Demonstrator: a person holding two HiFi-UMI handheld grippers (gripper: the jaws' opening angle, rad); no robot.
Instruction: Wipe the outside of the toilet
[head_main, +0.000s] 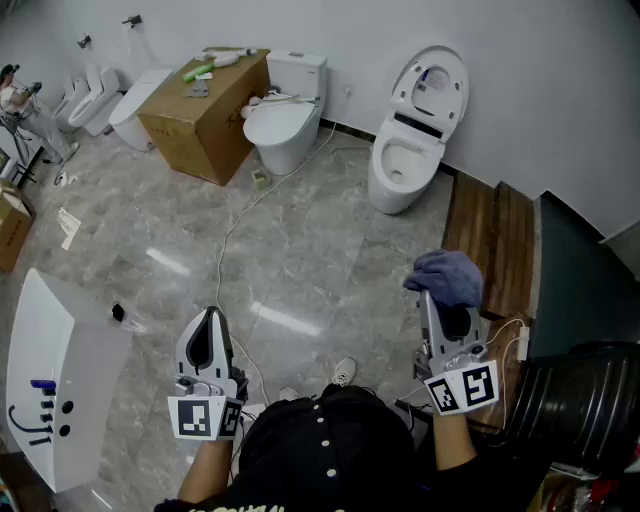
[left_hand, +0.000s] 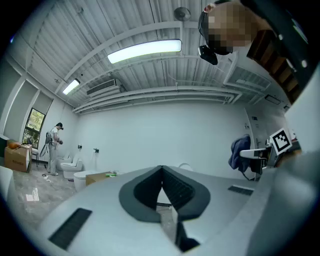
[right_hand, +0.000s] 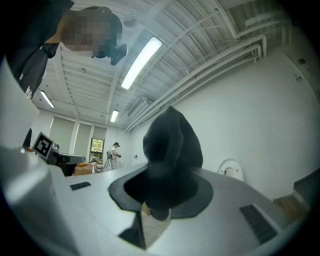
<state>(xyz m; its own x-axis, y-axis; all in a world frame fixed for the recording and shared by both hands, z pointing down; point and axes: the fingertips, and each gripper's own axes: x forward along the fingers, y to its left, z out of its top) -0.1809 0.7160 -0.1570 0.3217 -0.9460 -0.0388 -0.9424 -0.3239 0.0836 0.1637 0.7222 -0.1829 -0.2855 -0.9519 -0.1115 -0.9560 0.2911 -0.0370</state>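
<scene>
A white toilet (head_main: 410, 150) with its lid raised stands against the far wall, ahead of me on the right. My right gripper (head_main: 432, 296) is shut on a blue-grey cloth (head_main: 446, 275), held well short of that toilet; in the right gripper view the dark cloth (right_hand: 170, 150) fills the jaws, with the toilet lid (right_hand: 231, 170) small behind. My left gripper (head_main: 208, 318) hangs over the marble floor, shut with nothing in it; the left gripper view shows its pads (left_hand: 172, 187) pressed together at the tip.
A second white toilet (head_main: 285, 115) stands beside a cardboard box (head_main: 205, 110) at the back. A cable (head_main: 235, 225) trails across the floor. A white basin (head_main: 50, 380) lies at left, wooden boards (head_main: 490, 240) and a dark bin (head_main: 580, 400) at right. A person (left_hand: 53, 147) works far off.
</scene>
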